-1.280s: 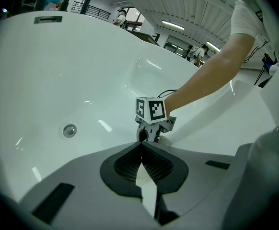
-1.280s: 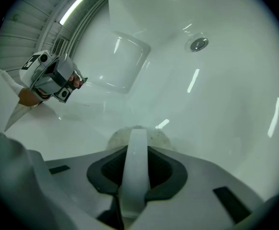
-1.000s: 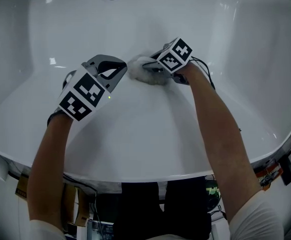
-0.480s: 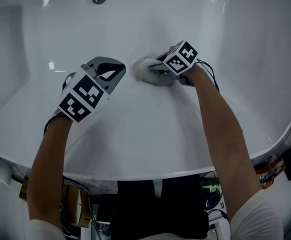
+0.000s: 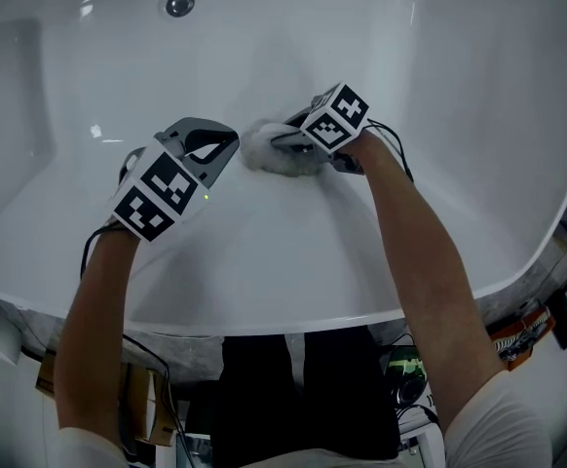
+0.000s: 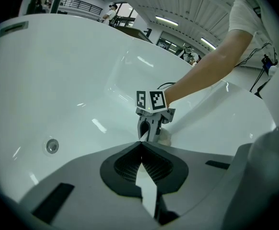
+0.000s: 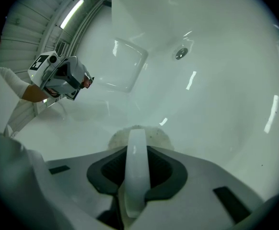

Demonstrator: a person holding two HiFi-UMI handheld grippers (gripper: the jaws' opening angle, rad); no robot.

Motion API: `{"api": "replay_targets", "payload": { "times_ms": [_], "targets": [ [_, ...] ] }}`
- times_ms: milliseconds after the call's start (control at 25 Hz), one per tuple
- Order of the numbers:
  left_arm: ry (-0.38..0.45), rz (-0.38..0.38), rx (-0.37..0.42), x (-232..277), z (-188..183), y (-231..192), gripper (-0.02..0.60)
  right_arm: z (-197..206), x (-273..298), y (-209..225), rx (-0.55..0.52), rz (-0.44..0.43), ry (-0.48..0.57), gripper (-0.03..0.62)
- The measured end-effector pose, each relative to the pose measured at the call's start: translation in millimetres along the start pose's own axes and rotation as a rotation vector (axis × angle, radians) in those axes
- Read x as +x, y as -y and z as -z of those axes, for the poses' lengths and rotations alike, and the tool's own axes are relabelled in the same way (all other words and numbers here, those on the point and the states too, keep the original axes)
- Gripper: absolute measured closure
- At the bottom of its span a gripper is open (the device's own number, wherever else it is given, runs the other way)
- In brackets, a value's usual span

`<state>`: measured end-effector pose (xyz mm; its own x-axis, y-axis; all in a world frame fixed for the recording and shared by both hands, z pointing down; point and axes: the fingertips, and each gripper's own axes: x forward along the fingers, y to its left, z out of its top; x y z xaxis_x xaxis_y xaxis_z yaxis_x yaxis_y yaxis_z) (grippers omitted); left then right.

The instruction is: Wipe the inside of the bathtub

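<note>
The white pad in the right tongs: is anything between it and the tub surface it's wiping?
Nothing visible. The white pad rests against the bathtub wall; the left tongs hang beside it, shut and empty.

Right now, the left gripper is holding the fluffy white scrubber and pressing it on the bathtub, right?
Not quite. It is the right gripper that is holding the fluffy white scrubber and pressing it on the bathtub. The right gripper view shows its jaws closed on the scrubber's white handle. The left gripper is shut on nothing.

Wide bathtub [image 5: 264, 256] basin — left gripper [image 5: 227, 144] close.
</note>
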<state>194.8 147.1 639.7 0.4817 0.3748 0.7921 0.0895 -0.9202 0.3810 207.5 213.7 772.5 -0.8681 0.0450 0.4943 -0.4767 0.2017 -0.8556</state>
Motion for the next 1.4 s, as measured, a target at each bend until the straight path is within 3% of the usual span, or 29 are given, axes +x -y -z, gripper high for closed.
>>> {"api": "replay_targets", "payload": {
  "times_ms": [440, 1400],
  "targets": [
    [0.028, -0.015, -0.019, -16.9, -20.1, 18.0, 0.571, -9.6, -12.5, -52.0, -0.027, -0.043, 0.009, 0.499],
    [0.057, -0.033, -0.017, -80.8, -36.2, 60.3, 0.571, -25.1, -54.3, -212.4, -0.144, -0.136, 0.068, 0.499]
  ]
}}
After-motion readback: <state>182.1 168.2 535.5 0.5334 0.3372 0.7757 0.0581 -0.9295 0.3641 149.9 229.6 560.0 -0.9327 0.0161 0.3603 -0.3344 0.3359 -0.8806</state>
